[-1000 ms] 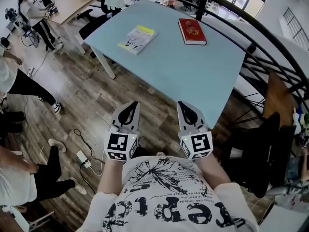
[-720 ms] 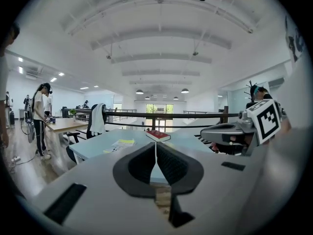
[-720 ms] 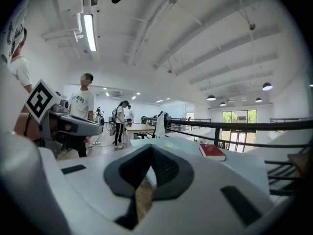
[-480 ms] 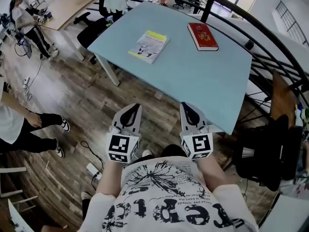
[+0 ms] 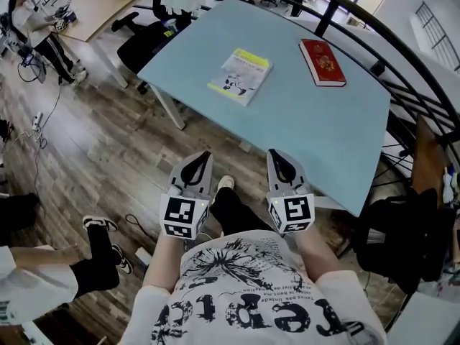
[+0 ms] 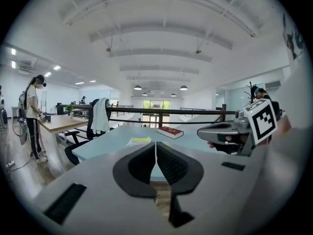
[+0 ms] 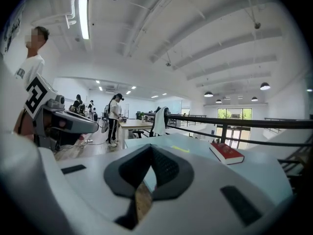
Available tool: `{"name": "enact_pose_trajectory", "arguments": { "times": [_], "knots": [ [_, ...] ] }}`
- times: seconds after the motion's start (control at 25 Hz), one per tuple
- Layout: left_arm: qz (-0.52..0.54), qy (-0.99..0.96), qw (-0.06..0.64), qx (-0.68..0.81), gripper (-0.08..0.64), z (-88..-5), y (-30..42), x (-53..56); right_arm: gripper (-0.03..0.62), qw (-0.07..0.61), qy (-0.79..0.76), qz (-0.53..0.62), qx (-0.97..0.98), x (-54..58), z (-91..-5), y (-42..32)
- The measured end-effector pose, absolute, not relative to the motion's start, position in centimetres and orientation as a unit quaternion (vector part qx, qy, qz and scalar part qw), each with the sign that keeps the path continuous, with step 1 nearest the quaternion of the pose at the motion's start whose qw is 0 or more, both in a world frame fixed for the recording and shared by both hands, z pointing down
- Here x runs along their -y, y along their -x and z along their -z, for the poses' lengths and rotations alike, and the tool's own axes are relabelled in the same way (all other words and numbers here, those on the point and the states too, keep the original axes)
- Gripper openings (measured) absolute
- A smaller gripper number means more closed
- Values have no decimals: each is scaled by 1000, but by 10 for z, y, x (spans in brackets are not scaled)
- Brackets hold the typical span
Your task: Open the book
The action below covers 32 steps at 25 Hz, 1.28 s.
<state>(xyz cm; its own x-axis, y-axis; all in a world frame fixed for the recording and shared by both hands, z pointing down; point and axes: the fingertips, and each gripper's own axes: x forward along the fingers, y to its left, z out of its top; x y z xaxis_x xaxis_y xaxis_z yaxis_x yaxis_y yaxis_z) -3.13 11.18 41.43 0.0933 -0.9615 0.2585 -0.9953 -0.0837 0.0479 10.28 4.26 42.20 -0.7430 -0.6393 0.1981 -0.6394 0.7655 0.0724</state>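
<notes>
1. Left tongs (image 5: pixel 202 157) and right tongs (image 5: pixel 274 154): both clenched and empty, just short of the table's (image 5: pixel 302 121) near edge. We have walked closer; reaching comes next, we judge.
2. Yellow-topped book (image 5: pixel 240 76): closed, flat, mid-table.
3. Red book (image 5: pixel 323 62): closed, hardbound, towards the table's far edge.

Neither book is touched.

Open-plan office: desks (image 5: pixel 108 7), swivel chairs (image 5: pixel 144 45).
</notes>
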Motion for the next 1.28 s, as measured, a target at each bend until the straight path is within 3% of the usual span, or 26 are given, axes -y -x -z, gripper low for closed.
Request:
{"name": "enact_pose_trajectory", "arguments": {
  "times": [0.48,0.96,1.08,1.28],
  "knots": [
    [-112,-774,121,611,25,-442,111,48,11,124,-395,-4,910,110,-437,-31],
    [-214,-835,176,476,30,-523,84,164,11,145,-479,-46,865,179,-456,-39],
    [-253,-850,186,423,111,-554,67,178,11,148,-506,-63,847,188,-462,-46],
    [-294,-870,180,352,160,-589,50,190,11,158,-554,-86,813,186,-474,-51]
  ]
}}
